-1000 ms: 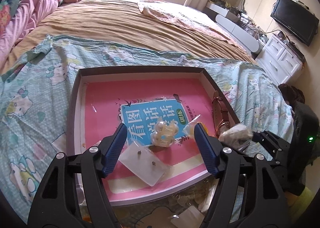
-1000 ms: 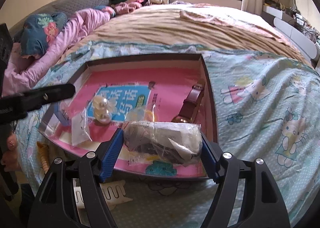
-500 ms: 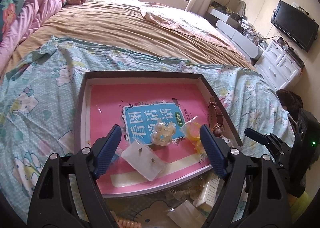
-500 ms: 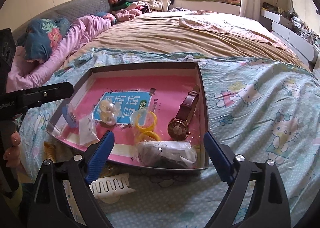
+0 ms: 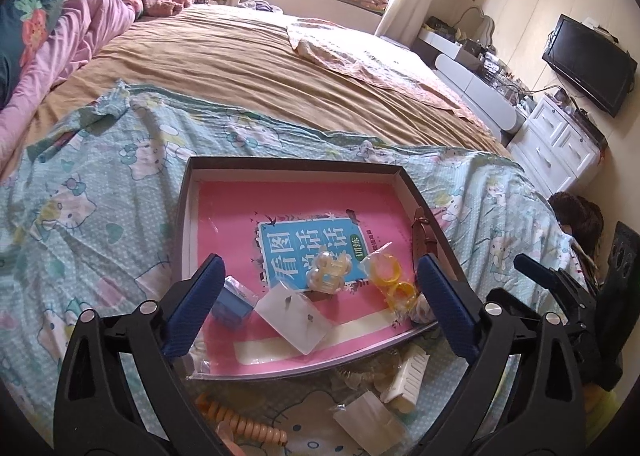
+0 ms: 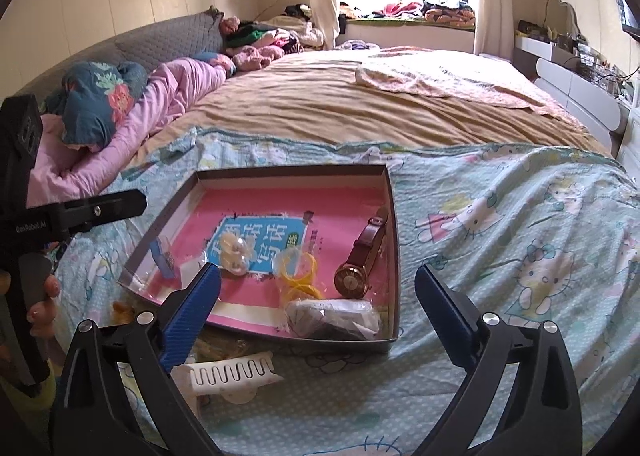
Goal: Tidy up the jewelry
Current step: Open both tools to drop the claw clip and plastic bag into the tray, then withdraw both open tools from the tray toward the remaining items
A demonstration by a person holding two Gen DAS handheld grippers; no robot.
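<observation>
A shallow dark box [image 5: 188, 192] [image 6: 394, 256] with a pink book inside lies on the bed. It holds a brown-strap watch [image 6: 358, 264] [image 5: 422, 232], yellow rings in a bag [image 6: 298, 268] [image 5: 390, 276], a pearl piece [image 6: 236, 254] [image 5: 330, 270], a clear earring bag [image 5: 292, 316], a blue item [image 6: 162, 258] [image 5: 228, 304] and a wrapped dark bundle [image 6: 334, 318]. My left gripper [image 5: 318, 310] is open and empty above the box's near edge. My right gripper [image 6: 318, 314] is open and empty, drawn back from the bundle.
In front of the box lie a cream hair comb [image 6: 232, 374] [image 5: 404, 378], an orange spiral hair tie [image 5: 244, 424] and a small clear packet [image 5: 368, 422] on the Hello Kitty sheet [image 6: 520, 256]. A white dresser [image 5: 556, 144] stands at the right.
My right gripper opened, left the wrapped bundle in the box's near right corner and pulled back. My left gripper also drew back and up.
</observation>
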